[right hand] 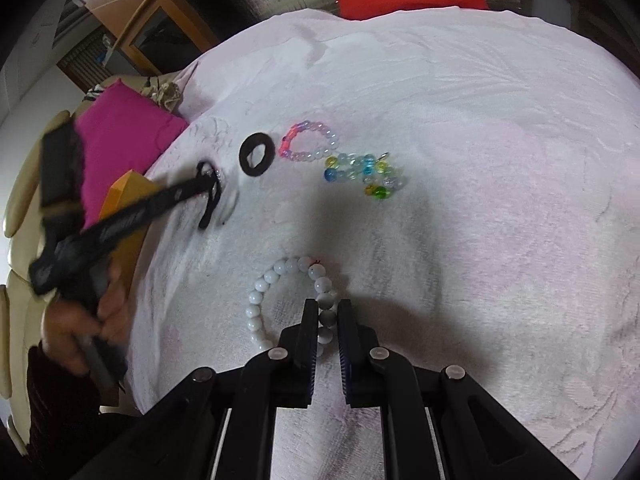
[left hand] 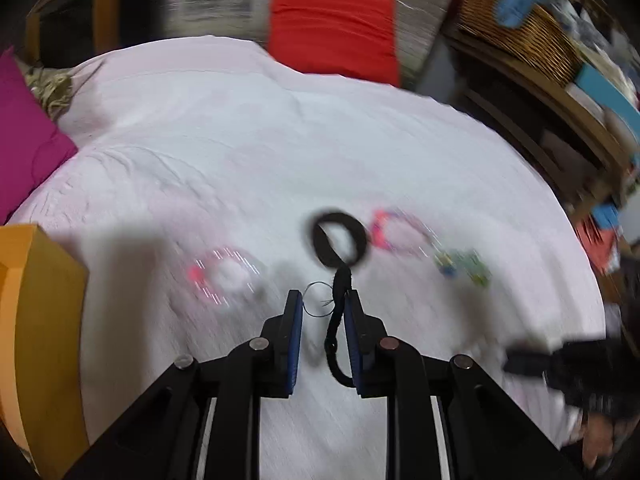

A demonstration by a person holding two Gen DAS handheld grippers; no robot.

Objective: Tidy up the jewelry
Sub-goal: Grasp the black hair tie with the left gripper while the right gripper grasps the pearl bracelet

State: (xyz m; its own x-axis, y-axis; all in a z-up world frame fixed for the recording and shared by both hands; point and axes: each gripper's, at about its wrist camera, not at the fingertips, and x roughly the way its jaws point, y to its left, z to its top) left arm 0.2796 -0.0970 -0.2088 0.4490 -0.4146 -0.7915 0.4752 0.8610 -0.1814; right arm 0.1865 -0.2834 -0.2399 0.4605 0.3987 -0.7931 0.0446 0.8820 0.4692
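Note:
My left gripper [left hand: 322, 300] has its jaws a little apart; a black cord bracelet [left hand: 338, 320] with a thin wire ring hangs between the pads, against the right one. It also shows in the right wrist view [right hand: 210, 192]. A black ring band [left hand: 339, 243] [right hand: 257, 155], a pink bead bracelet [left hand: 394, 232] [right hand: 310, 142] and a blue-green-yellow bead string [left hand: 464, 265] [right hand: 362, 174] lie on the pale pink cloth [right hand: 480, 160]. My right gripper [right hand: 327, 307] has its jaws closed around one side of a white bead bracelet [right hand: 260, 300] on the cloth.
An orange box [left hand: 36, 320] [right hand: 128, 196] stands at the left edge. A magenta cushion [left hand: 24, 136] [right hand: 120, 140] lies left, a red cushion [left hand: 332, 24] at the back. A wicker basket [left hand: 520, 32] and shelves are at the right.

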